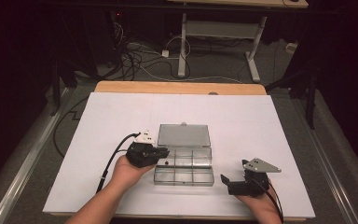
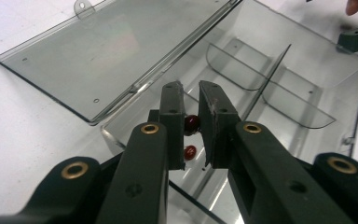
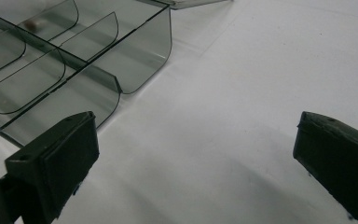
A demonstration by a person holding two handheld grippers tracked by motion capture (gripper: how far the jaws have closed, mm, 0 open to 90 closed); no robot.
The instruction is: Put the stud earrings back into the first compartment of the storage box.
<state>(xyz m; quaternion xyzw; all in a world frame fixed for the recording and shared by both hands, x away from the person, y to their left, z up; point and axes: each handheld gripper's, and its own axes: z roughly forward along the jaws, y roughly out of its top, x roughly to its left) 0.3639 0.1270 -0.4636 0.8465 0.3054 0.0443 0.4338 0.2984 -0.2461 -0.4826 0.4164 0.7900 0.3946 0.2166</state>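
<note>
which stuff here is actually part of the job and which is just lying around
In use:
- clear plastic compartment box, lid open
- small dark red bead pinched in the left gripper over the box
- second red bead on the box floor

Idle:
- right gripper, open, on the white table sheet
- floor cables

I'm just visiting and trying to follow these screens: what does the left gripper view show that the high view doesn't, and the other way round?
Left gripper view: a dark red bead pinched between the left gripper fingers, with its reflection just below.

High view: the whole white table, both forearms, and the right gripper open beside the box.

Both: the clear divided box with its lid lying open.
</note>
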